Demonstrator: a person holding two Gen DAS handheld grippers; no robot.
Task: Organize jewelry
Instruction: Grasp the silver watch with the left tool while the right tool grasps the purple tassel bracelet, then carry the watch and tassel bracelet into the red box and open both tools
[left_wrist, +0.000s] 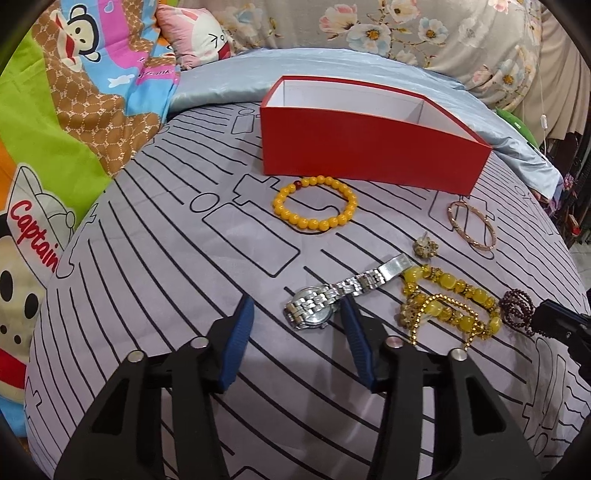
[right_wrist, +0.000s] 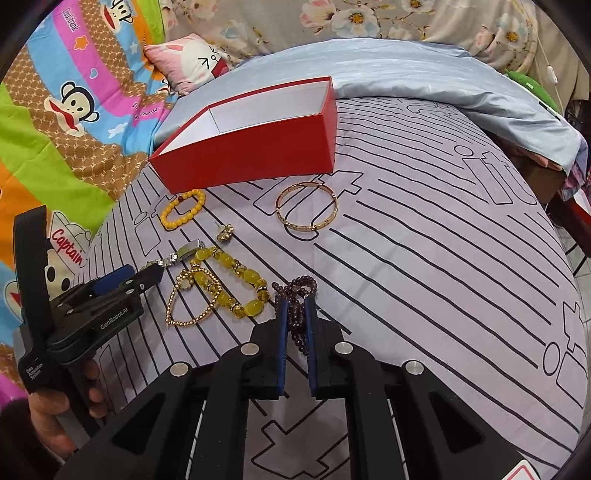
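A silver watch (left_wrist: 314, 314) lies on the striped grey sheet. Its face sits between the blue pads of my left gripper (left_wrist: 295, 306), which stands open; the right pad is beside the case and the left pad is clear of it. My right gripper (right_wrist: 296, 306) is shut on a dark purple bead bracelet (right_wrist: 303, 286), which also shows at the right edge of the left wrist view (left_wrist: 517, 306). The open red box (left_wrist: 369, 155) (right_wrist: 251, 155) stands behind, white inside, with nothing visible in it.
Lying loose on the sheet are an orange bead bracelet (left_wrist: 275, 201) by the box, a gold bangle (right_wrist: 306, 229), a small earring (left_wrist: 424, 249), a chunky yellow bead bracelet (right_wrist: 251, 275) and a fine gold bead chain (right_wrist: 188, 323). Pillows and blankets ring the bed.
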